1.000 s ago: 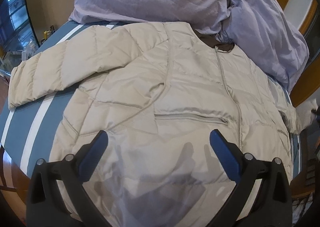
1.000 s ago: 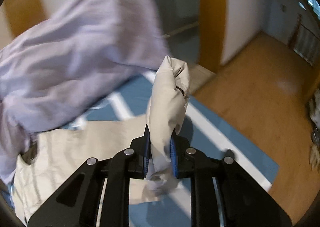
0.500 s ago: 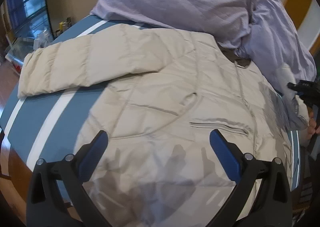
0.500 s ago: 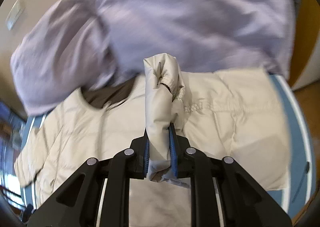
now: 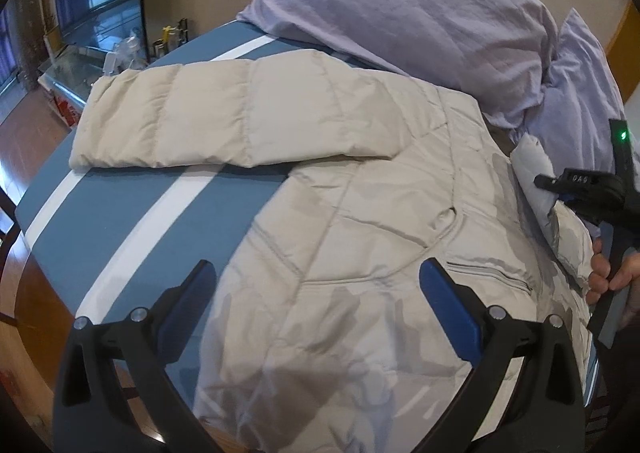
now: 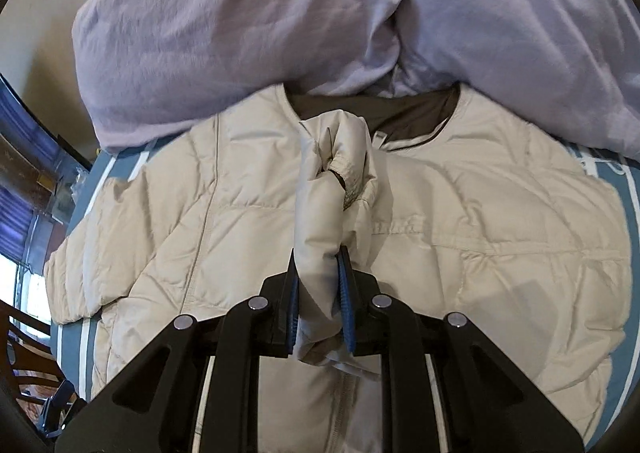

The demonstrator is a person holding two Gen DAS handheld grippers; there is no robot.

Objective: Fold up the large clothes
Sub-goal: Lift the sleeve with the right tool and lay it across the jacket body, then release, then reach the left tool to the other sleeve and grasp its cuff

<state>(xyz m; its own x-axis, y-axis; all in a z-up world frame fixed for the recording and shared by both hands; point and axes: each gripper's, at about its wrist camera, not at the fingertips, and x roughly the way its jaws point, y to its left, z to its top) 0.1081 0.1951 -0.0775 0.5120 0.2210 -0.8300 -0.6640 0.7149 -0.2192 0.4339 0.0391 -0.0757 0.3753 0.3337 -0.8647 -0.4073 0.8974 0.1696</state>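
Note:
A beige quilted puffer jacket [image 5: 360,245] lies front up on a blue bed with white stripes [image 5: 132,213]. Its left sleeve [image 5: 224,117] stretches out flat to the left. My left gripper [image 5: 316,293] is open and empty, hovering over the jacket's lower front. My right gripper [image 6: 318,281] is shut on the cuff end of the right sleeve [image 6: 332,181] and holds it bunched upright above the jacket's chest [image 6: 480,221], below the dark collar lining [image 6: 412,113]. The right gripper also shows in the left wrist view [image 5: 560,189].
Lavender pillows [image 5: 400,1] are piled at the head of the bed, touching the jacket's shoulders; they also fill the top of the right wrist view [image 6: 280,13]. Wooden floor [image 5: 24,141] and a glass cabinet [image 5: 68,61] lie beyond the bed's left edge.
My right gripper has swung the held sleeve from beside the bed in over the jacket's chest. My left gripper has shifted left, so the outstretched left sleeve fills more of its view.

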